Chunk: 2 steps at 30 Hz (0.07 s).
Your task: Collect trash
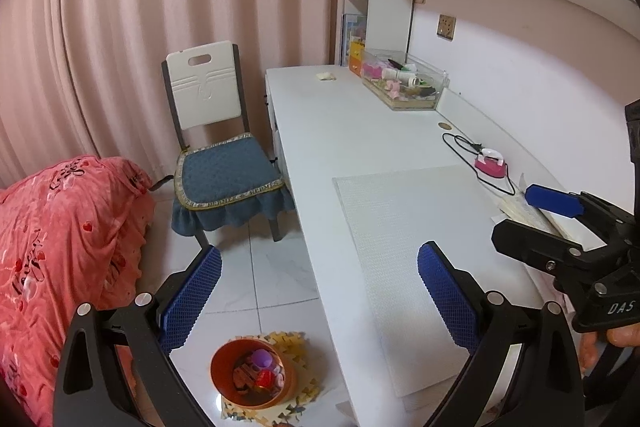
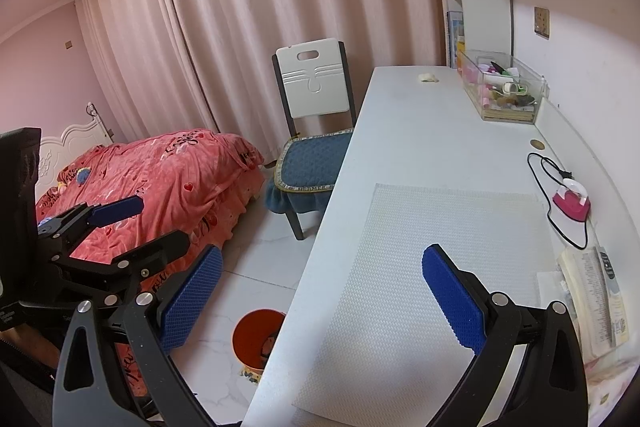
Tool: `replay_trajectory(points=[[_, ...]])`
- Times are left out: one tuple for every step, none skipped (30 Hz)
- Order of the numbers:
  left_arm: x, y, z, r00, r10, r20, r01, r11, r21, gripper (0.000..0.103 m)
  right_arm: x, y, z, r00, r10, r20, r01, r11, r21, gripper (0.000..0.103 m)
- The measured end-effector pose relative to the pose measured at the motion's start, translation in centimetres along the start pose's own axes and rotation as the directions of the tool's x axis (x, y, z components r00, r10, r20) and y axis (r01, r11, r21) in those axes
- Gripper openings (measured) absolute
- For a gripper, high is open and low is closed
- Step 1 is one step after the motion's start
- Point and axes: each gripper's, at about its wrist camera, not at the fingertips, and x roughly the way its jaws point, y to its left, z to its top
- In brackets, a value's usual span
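Observation:
A small crumpled pale scrap [image 1: 326,76] lies at the far end of the white desk [image 1: 344,131]; it also shows in the right wrist view [image 2: 428,78]. An orange bin [image 1: 250,373] with several bits of trash inside stands on the floor beside the desk, partly hidden by the desk edge in the right wrist view [image 2: 256,339]. My left gripper [image 1: 320,295] is open and empty, above the floor and desk edge. My right gripper [image 2: 324,295] is open and empty over the white mat [image 2: 432,267]. Each gripper shows in the other's view.
A chair with a blue cushion [image 1: 224,171] stands at the desk's far left. A bed with a red cover [image 2: 160,179] is on the left. On the desk are a clear box of items [image 1: 404,83], a pink device with a black cord [image 1: 490,163] and an open book [image 2: 596,295].

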Motion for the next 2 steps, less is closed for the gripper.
replay_trajectory(points=[[0.04,0.00,0.02,1.000,0.000,-0.001,0.000,1.000,0.001,0.097,0.04,0.04,-0.08,1.000,0.000,-0.001,0.000,1.000,0.001,0.098],[0.07,-0.03,0.07,1.000,-0.001,0.000,0.001,1.000,-0.002,0.097,0.16,0.08,-0.14,1.000,0.000,-0.002,0.000,1.000,0.001,0.098]])
